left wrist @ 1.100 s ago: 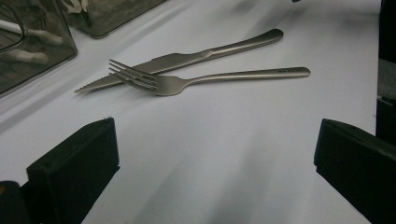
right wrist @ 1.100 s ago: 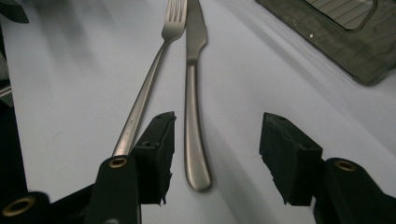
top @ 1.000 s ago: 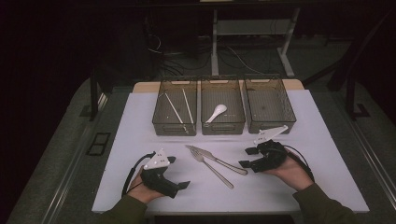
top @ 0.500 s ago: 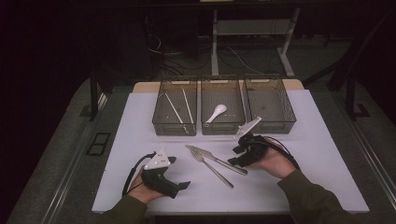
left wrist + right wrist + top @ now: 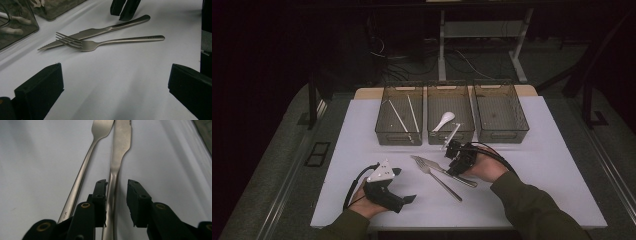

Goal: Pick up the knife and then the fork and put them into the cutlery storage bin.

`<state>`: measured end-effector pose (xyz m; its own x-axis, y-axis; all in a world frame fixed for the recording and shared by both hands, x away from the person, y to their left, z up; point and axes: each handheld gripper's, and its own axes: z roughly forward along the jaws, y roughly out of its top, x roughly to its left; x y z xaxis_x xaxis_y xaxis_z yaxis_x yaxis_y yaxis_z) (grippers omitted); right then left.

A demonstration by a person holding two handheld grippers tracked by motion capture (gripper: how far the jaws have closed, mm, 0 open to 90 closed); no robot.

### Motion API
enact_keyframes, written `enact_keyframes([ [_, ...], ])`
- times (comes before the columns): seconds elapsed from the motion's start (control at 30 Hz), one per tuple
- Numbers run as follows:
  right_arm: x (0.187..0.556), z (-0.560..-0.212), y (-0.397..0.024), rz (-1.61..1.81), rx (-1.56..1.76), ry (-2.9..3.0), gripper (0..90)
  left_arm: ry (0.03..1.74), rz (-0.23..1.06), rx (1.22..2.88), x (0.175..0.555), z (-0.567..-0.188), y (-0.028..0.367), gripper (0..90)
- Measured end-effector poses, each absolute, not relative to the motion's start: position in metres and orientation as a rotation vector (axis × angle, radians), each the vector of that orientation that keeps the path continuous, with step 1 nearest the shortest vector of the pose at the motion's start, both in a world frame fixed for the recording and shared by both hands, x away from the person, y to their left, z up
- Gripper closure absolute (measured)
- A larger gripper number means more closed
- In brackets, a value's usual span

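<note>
Grippers at work on a white table [image 5: 562,165]: left gripper [image 5: 404,199] rests near the knife [image 5: 447,171], jaws spread wide and empty; right gripper [image 5: 116,202] straddles the knife handle, jaws just closing (a gap remains); fork [image 5: 439,179] touching the knife; three bins [image 5: 501,134] beyond.

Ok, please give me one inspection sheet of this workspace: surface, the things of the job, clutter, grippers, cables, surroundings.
Surface: white table top, flat, no spill seen.
Job's things: knife and fork lie side by side, the fork's tines over the knife blade.
Clutter: three mesh bins at the back; left bin holds chopsticks, middle bin holds a white spoon, right bin looks empty.
Grippers: left gripper open, resting on the table; right gripper astride the knife handle, jaws just closing, one pad near it, the other apart.
Cables: one trails from each gripper; more on the floor behind.
Surroundings: dark, table legs behind.
</note>
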<state>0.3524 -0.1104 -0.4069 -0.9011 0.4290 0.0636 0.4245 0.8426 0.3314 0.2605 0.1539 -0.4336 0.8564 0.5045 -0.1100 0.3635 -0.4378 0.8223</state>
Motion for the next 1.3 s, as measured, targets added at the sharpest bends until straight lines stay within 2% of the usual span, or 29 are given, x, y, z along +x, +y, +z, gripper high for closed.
enact_keyframes([
  [0.3,0.356,-0.415,-0.095,0.423,0.667,3.037,77.0,0.624,0.187,2.08,0.26,-0.433,0.154,0.0],
  [0.7,0.36,-0.418,-0.078,0.243,0.674,3.041,76.7,0.615,0.187,2.084,0.262,-0.434,0.153,0.0],
  [0.87,0.361,-0.418,-0.073,0.188,0.703,3.041,79.2,0.607,0.19,2.086,0.262,-0.434,0.153,0.0],
  [1.3,0.364,-0.414,-0.086,0.31,0.739,3.043,79.9,0.598,0.192,2.085,0.263,-0.434,0.153,0.0],
])
